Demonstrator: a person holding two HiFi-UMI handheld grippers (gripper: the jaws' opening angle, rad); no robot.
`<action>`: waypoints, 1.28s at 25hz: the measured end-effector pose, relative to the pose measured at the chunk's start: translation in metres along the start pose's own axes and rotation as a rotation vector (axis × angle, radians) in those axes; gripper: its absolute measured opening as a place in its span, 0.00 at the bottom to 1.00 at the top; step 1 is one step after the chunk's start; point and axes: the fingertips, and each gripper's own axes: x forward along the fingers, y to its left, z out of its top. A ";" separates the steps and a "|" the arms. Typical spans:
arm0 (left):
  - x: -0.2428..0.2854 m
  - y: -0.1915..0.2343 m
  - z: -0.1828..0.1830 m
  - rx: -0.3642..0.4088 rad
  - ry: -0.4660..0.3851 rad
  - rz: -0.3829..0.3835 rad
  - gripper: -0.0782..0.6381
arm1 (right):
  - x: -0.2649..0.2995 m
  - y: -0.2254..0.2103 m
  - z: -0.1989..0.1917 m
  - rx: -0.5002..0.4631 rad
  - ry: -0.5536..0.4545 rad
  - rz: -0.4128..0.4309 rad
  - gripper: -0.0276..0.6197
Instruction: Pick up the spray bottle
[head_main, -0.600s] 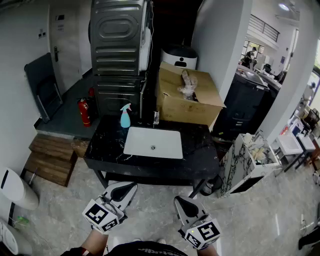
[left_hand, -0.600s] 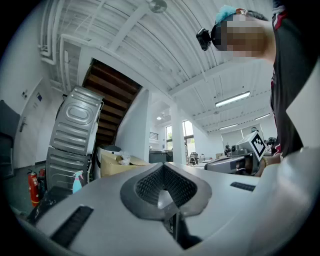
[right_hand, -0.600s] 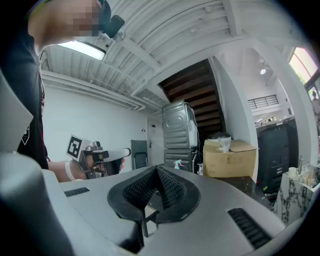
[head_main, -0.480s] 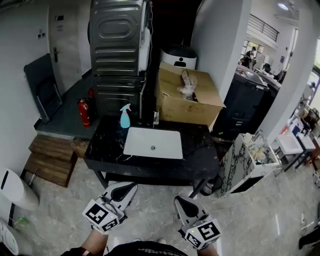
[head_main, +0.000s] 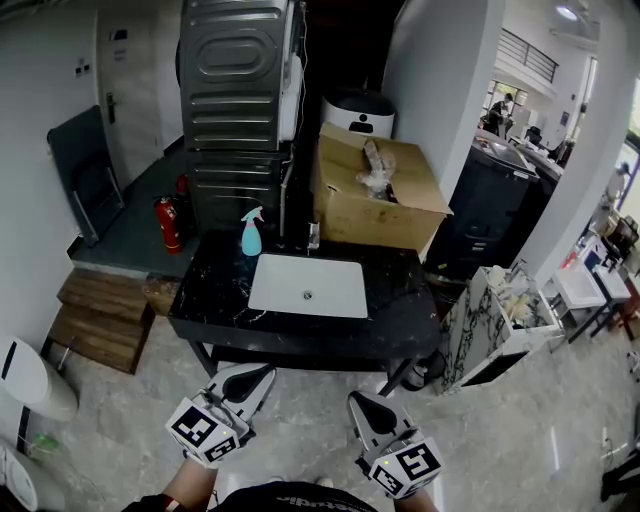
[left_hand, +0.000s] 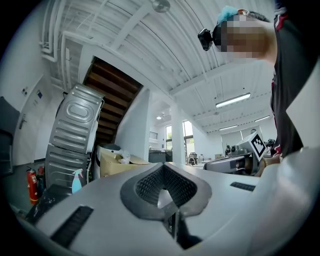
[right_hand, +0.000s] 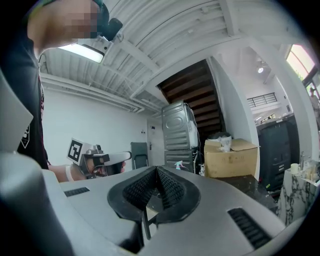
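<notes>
The spray bottle (head_main: 251, 232), teal with a pale trigger head, stands upright at the back left corner of the black marble counter (head_main: 210, 290), just left of the white sink (head_main: 307, 286). It also shows small and far off in the left gripper view (left_hand: 76, 181) and the right gripper view (right_hand: 178, 165). My left gripper (head_main: 262, 376) and right gripper (head_main: 358, 405) hang side by side over the floor in front of the counter, well short of the bottle. Both are shut with nothing held; the jaws meet in the left (left_hand: 162, 167) and right (right_hand: 156, 169) gripper views.
A cardboard box (head_main: 375, 195) sits behind the counter, next to stacked grey machines (head_main: 238, 100). A red fire extinguisher (head_main: 168, 224) and wooden steps (head_main: 100, 318) lie to the left. A marble-faced cabinet (head_main: 490, 325) stands at the right.
</notes>
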 end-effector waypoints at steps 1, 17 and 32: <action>-0.001 0.001 0.000 -0.003 -0.001 0.001 0.13 | 0.001 0.001 0.001 0.007 -0.005 0.004 0.10; -0.040 0.038 -0.004 -0.018 0.005 -0.004 0.13 | 0.032 0.040 -0.004 0.011 0.005 0.004 0.10; -0.030 0.086 -0.031 -0.057 0.018 -0.015 0.13 | 0.079 0.032 -0.025 0.021 0.046 0.004 0.10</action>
